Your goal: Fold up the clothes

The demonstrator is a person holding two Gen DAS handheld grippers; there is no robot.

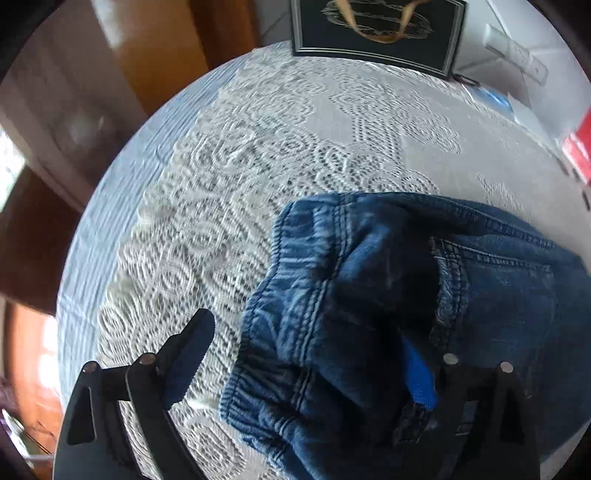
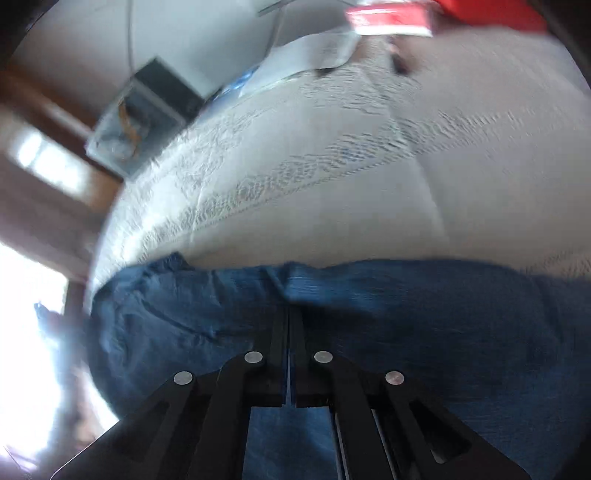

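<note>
Denim jeans (image 1: 388, 295) lie bunched on the lace cloth (image 1: 258, 155) covering the counter, elastic waistband turned toward the left tongs (image 1: 314, 354). Left tongs stand wide apart: one finger over bare lace, the other sunk in denim folds beside a back pocket; nothing clamped between them. Right tongs (image 2: 289, 321) are pressed together, tips at the jeans' (image 2: 406, 332) far edge; whether fabric is pinched there cannot be told, view blurred. Dark framed box (image 1: 376, 33) sits at the counter's far edge; red box (image 1: 580, 151) near its right edge.
</note>
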